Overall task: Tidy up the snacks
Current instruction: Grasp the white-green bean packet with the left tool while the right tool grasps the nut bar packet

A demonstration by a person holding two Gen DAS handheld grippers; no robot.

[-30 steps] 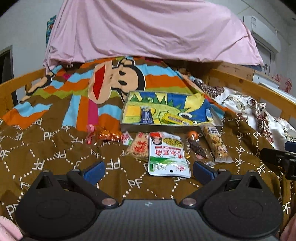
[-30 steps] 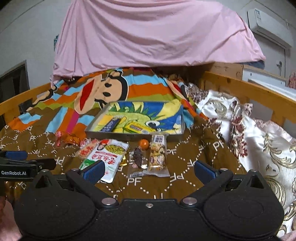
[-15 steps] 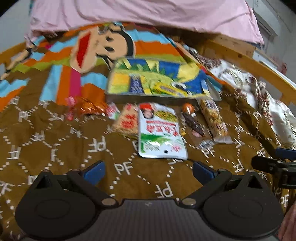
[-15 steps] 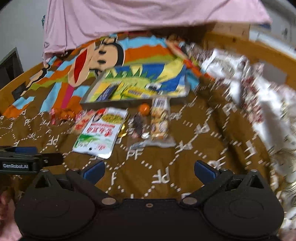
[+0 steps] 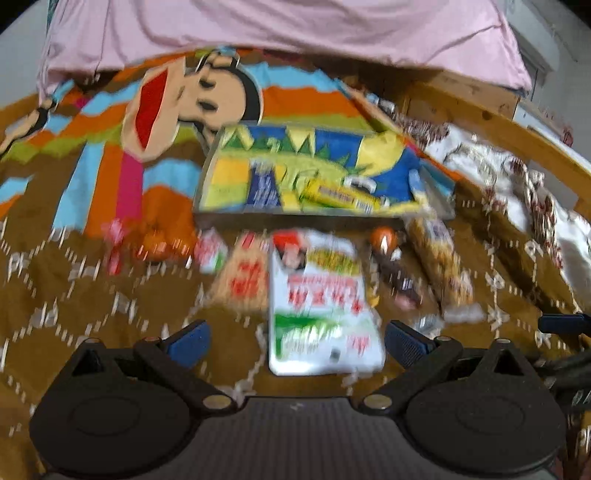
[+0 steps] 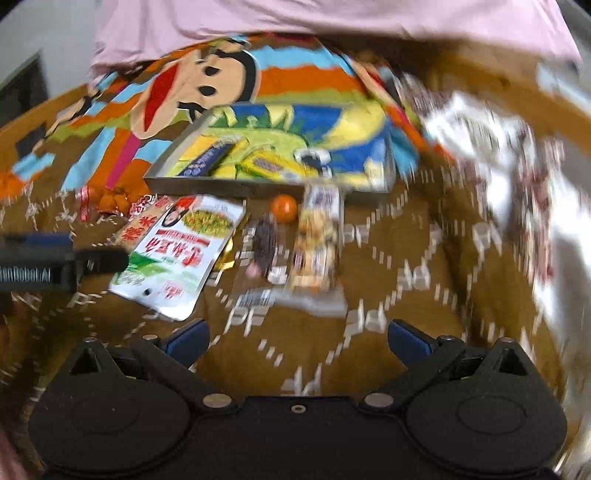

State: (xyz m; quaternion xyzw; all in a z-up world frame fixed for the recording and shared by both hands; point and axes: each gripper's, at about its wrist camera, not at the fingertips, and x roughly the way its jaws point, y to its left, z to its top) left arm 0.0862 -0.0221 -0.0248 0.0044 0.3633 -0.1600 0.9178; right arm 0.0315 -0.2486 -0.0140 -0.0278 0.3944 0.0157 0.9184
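1. A home bedroom; the work surface is a bed with a brown patterned blanket (image 5: 92, 295) and a cartoon-monkey cover (image 5: 192, 96)
2. A wooden bed rail (image 5: 517, 136) borders it; a pink sheet (image 5: 277, 26) hangs behind; floral bedding (image 6: 498, 155) lies alongside

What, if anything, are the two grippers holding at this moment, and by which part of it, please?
Nothing is held. The left gripper and the right gripper are both open and empty above the brown blanket; the white snack pouch lies ungrasped.

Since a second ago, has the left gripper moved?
Yes. The left gripper has come forward and down toward the white-and-green snack pouch, which now sits nearer its open fingers while lying below the tray.
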